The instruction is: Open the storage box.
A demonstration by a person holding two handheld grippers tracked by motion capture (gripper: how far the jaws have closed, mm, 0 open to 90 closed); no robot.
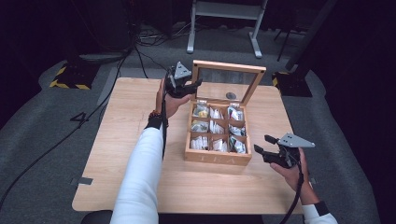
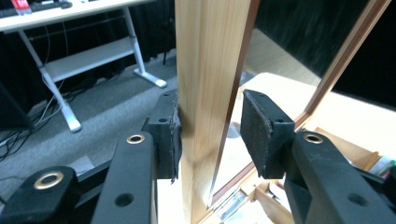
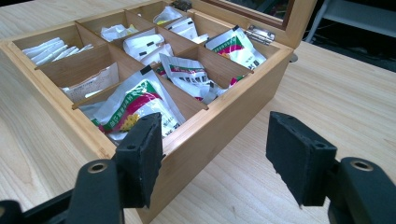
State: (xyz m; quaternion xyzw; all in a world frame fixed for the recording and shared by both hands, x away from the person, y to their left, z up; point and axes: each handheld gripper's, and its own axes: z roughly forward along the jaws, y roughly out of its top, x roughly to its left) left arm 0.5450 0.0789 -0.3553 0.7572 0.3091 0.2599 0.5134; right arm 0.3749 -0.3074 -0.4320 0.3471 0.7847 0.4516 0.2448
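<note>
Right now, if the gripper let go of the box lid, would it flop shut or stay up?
The lid probably stays up: it leans slightly back past its hinges. It looks stiff, a wooden frame around a clear pane, so it would swing, not bend. A forward nudge could drop it shut hard.

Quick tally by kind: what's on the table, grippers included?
Wooden tea box, lid open: 1
Compartments holding sachets: 9
Grippers: 2, the left gripper and the right gripper
Total: 12

A dark lab: cables (image 1: 140,44) strewn over grey carpet (image 1: 42,140), hazard-striped base (image 1: 70,79).
</note>
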